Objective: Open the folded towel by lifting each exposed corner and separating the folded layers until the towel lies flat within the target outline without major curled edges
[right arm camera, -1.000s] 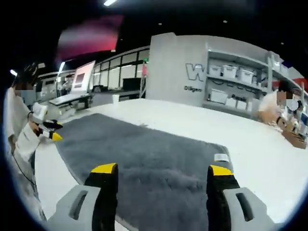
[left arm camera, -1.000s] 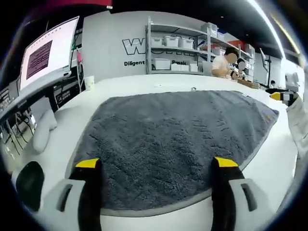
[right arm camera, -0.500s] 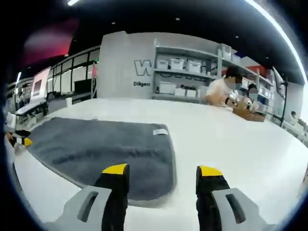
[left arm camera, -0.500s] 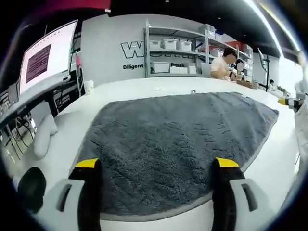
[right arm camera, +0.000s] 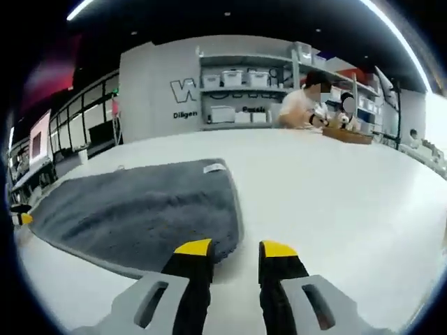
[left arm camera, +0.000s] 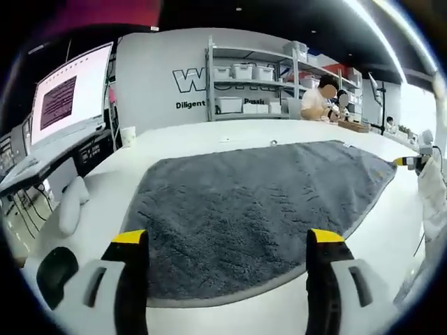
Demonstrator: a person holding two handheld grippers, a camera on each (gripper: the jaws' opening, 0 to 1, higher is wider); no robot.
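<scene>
Left gripper view: towel [left arm camera: 255,206] spread flat and grey on the white counter [left arm camera: 174,136], looks basically unfolded.
Left gripper [left arm camera: 227,241]: jaws wide apart, empty, poised over the near hem, probably checking for curls.
Right gripper [right arm camera: 236,249]: jaws nearly together, nothing between them, just off the towel's corner; hard to say if touching.
Label tag [right arm camera: 214,167]: far corner.

grey towel [left arm camera: 251,209] lies spread flat on white table [left arm camera: 188,136].
</scene>
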